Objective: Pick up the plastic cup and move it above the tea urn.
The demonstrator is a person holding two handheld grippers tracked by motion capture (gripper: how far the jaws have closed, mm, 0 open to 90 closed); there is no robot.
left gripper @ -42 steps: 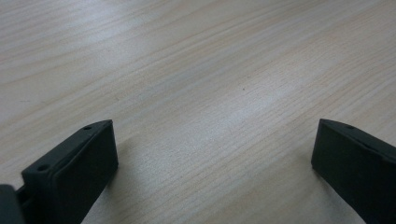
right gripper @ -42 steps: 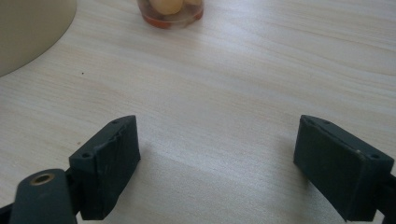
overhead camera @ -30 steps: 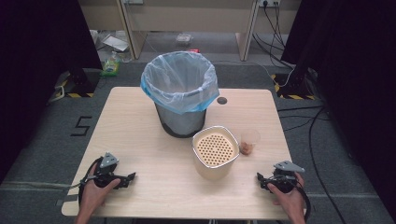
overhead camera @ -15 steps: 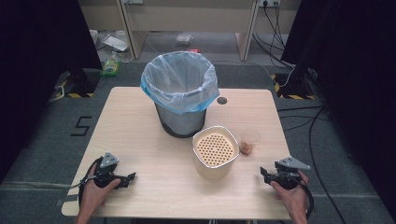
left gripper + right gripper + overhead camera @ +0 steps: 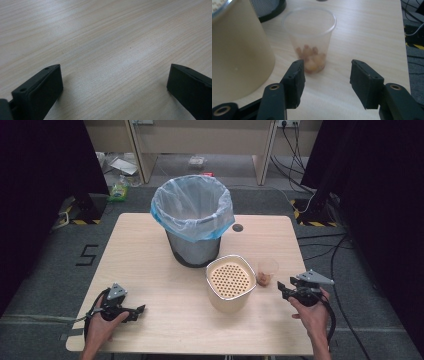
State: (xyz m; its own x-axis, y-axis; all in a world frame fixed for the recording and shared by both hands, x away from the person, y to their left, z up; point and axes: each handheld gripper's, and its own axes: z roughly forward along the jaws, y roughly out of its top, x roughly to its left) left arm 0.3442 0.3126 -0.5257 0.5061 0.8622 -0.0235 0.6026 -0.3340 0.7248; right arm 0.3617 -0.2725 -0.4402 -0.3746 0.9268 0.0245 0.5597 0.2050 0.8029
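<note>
A clear plastic cup [image 5: 266, 271] [image 5: 309, 32] with orange-brown pieces at its bottom stands right of a cream container [image 5: 230, 282] with a perforated top. My right gripper [image 5: 282, 287] [image 5: 327, 76] is open, just short of the cup, its jaws aimed at the cup's base and nothing between them. A metal bin [image 5: 192, 220] lined with a blue-white bag stands behind the container. My left gripper [image 5: 139, 310] [image 5: 113, 82] rests open on bare wood at the table's front left, holding nothing.
The cream container [image 5: 239, 50] stands close to the left of the right gripper's jaws, with the bin's dark base [image 5: 269, 6] behind it. The table's right edge [image 5: 302, 285] is near the right hand. A dark round hole [image 5: 237, 227] sits beside the bin.
My right gripper has moved forward and slightly left, closing in on the cup. The left gripper has stayed put.
</note>
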